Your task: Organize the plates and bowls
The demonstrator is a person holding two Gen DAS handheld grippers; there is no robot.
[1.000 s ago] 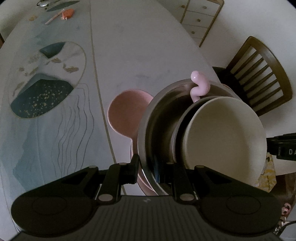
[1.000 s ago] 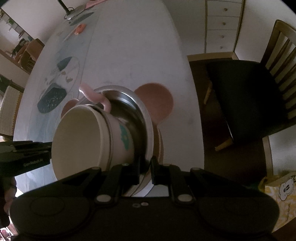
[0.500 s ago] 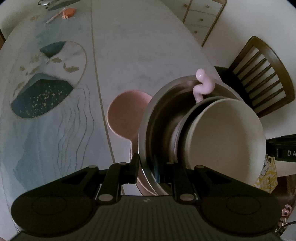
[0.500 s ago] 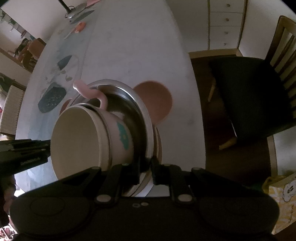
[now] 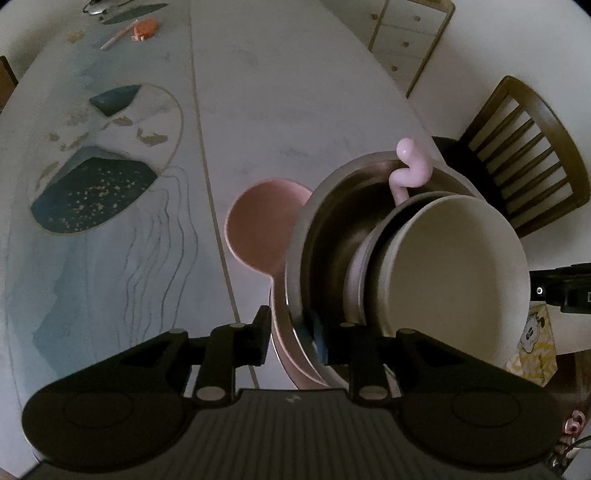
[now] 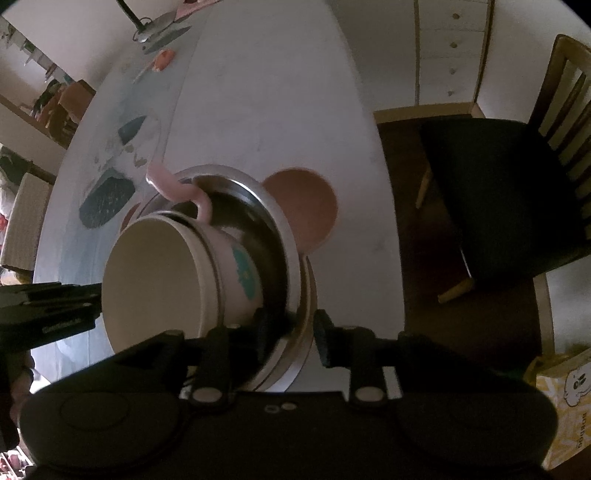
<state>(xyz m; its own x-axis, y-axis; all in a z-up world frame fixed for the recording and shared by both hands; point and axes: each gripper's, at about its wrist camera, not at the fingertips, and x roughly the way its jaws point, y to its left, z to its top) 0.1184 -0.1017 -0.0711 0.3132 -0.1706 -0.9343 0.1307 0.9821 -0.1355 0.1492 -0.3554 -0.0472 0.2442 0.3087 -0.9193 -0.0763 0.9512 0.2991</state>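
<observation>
A steel bowl [image 5: 328,229] [image 6: 273,214] sits on a pink plate with round ears [image 5: 258,225] [image 6: 306,206] on the table. A cream-lined bowl [image 5: 454,273] [image 6: 155,280] with a curly pink handle [image 5: 412,170] lies tilted inside the steel bowl. My left gripper [image 5: 291,339] straddles the near rim of the steel bowl and plate. Its jaws are opening, with small gaps at the pads. My right gripper [image 6: 291,336] straddles the steel rim on the opposite side. Its jaws are also opening and stand clear of the rim.
The pale table [image 5: 277,92] carries a blue and gold printed mat [image 5: 96,192] at the left and an orange item [image 5: 146,27] far back. A dark wooden chair [image 6: 498,192] stands beside the table. A yellow box [image 6: 565,406] is low at the right, and a drawer cabinet [image 5: 406,37] stands behind.
Both grippers' fingers have spread apart around the bowl rim, the right more than the left. The stack of bowls and plate has stayed in place.
</observation>
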